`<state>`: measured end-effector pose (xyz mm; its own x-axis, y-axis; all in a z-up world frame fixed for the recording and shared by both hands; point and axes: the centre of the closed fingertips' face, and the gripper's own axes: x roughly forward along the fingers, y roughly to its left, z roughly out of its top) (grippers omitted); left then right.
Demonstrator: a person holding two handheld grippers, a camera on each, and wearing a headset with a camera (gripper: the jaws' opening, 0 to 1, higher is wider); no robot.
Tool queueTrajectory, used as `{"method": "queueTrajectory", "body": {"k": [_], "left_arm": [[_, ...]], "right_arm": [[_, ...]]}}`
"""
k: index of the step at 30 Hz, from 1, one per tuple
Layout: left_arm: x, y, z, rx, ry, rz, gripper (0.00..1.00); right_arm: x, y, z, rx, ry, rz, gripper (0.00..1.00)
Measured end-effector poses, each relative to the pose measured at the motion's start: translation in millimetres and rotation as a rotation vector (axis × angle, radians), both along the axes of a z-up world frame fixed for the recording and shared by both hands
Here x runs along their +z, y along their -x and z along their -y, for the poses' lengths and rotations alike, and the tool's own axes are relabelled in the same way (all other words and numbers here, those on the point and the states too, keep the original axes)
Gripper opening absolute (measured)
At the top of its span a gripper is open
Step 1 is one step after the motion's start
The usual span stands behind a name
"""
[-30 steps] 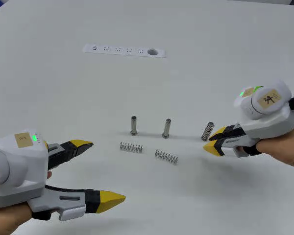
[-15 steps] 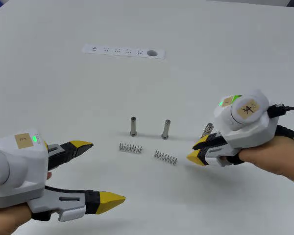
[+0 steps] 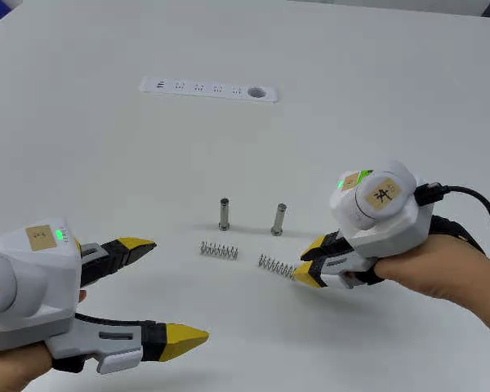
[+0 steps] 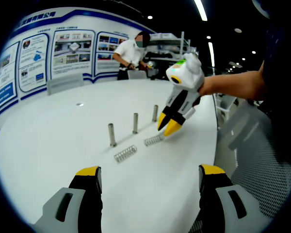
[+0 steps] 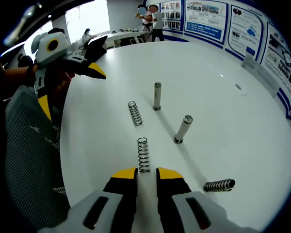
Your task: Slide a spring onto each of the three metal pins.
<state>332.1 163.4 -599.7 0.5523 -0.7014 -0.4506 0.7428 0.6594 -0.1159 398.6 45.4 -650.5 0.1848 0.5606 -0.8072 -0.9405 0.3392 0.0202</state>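
The yellow-tipped right gripper (image 3: 300, 268), barely parted and empty, is aimed at the coiled steel spring (image 3: 276, 264) for grasping; the left gripper (image 3: 180, 287), gaping and empty, is held well back from it.

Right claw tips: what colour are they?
Yellow, over black; the right claw shows them best in the right gripper view.

White left tongs (image 3: 178, 287) and right tongs (image 3: 302, 269), yellow-tipped, green-lit; black cable (image 3: 457, 190) on the right.
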Motion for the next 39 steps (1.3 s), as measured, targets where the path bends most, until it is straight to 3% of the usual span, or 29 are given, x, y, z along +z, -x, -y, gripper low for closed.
{"method": "queueTrajectory", "body": {"k": [17, 39], "left_arm": [[-1.1, 0.1, -0.8, 0.005, 0.001, -0.002, 0.84], [-2.1, 0.4, -0.3, 0.008, 0.004, -0.007, 0.84]], "right_arm": [[-14.8, 3.1, -2.8, 0.007, 0.011, -0.023, 0.15], [-12.9, 1.9, -3.7, 0.017, 0.013, 0.001, 0.12]]}}
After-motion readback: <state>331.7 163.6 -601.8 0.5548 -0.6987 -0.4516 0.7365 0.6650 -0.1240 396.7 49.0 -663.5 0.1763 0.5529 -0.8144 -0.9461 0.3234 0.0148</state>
